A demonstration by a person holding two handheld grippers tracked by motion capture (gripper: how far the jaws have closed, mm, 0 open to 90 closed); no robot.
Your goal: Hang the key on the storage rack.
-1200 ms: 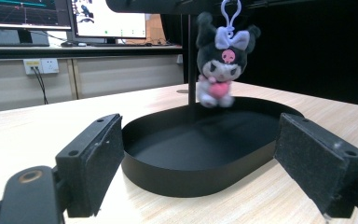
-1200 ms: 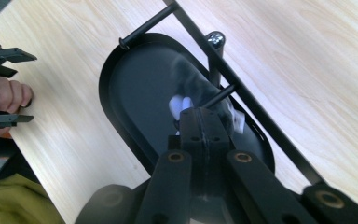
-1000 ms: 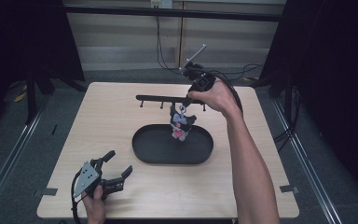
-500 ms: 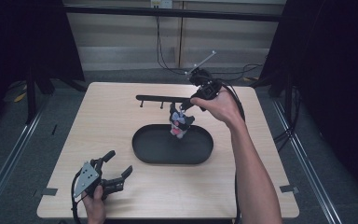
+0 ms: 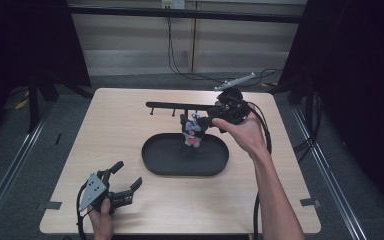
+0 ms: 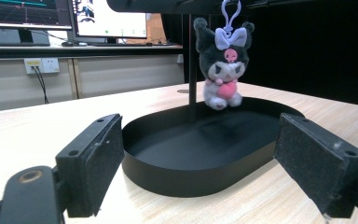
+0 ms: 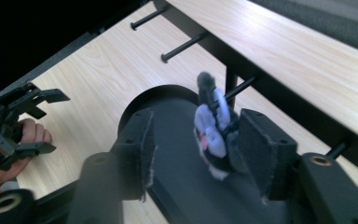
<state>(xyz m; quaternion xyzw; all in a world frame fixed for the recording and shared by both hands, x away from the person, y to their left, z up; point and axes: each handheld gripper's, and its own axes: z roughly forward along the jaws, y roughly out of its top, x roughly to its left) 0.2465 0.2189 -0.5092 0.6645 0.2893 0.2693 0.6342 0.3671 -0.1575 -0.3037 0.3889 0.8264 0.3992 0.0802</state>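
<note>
Pale wooden counter (image 5: 130, 130) mid-frame, dark curtains around. Right gripper (image 5: 211, 120) has slid rightward, fingers just released off the hanging black-and-white plush keychain (image 5: 192, 132); left gripper (image 5: 122, 182) fingers spread, unmoved.

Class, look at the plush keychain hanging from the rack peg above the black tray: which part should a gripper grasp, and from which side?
Grip the plush keychain across its soft body, below the clip loop, coming level from the open side away from the rack post. It hangs freely above the tray, so both flanks look reachable.
</note>
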